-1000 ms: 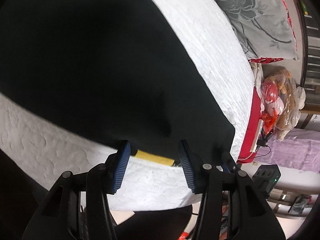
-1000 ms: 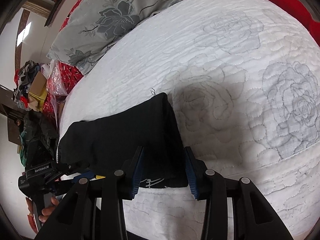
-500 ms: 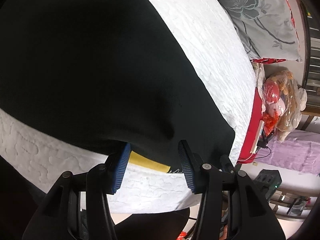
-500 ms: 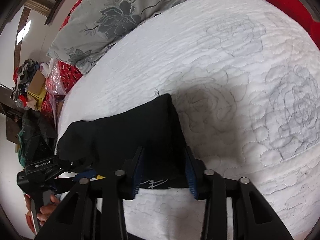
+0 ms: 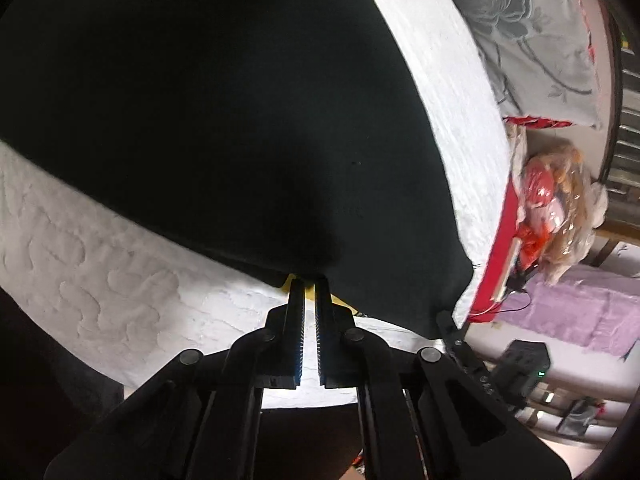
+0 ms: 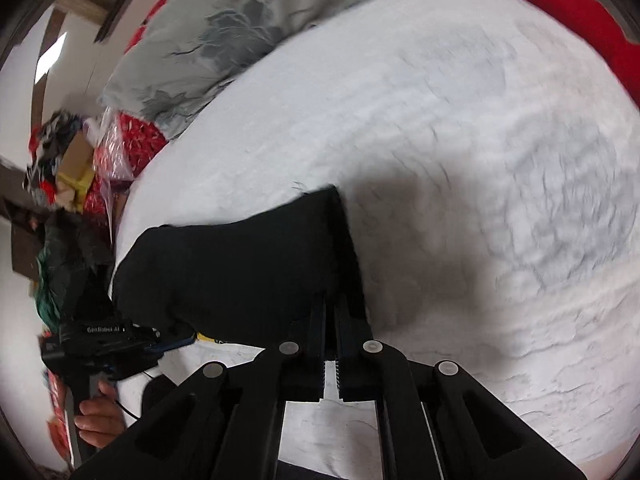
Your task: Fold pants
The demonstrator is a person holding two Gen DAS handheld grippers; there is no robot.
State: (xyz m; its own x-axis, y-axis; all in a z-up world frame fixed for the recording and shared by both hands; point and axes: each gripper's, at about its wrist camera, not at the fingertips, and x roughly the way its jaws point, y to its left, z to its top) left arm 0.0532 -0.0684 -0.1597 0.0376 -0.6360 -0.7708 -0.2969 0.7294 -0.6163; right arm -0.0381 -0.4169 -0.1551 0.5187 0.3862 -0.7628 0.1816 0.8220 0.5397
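I had both grippers, left (image 5: 309,285) and right (image 6: 330,300), clamped on the near hem of the pants (image 5: 208,120) lying on the quilt (image 6: 460,160), ready to lift and fold it away.

**Around the bed**

A white quilted bedspread (image 6: 460,152) with stitched rose outlines covers the bed. A grey pillow (image 5: 532,32) printed with dark flowers lies at its far end, over a red sheet (image 5: 494,248). Beside the bed, a clear plastic bag (image 5: 556,200) holds red and tan items, near a lilac cloth (image 5: 580,312).
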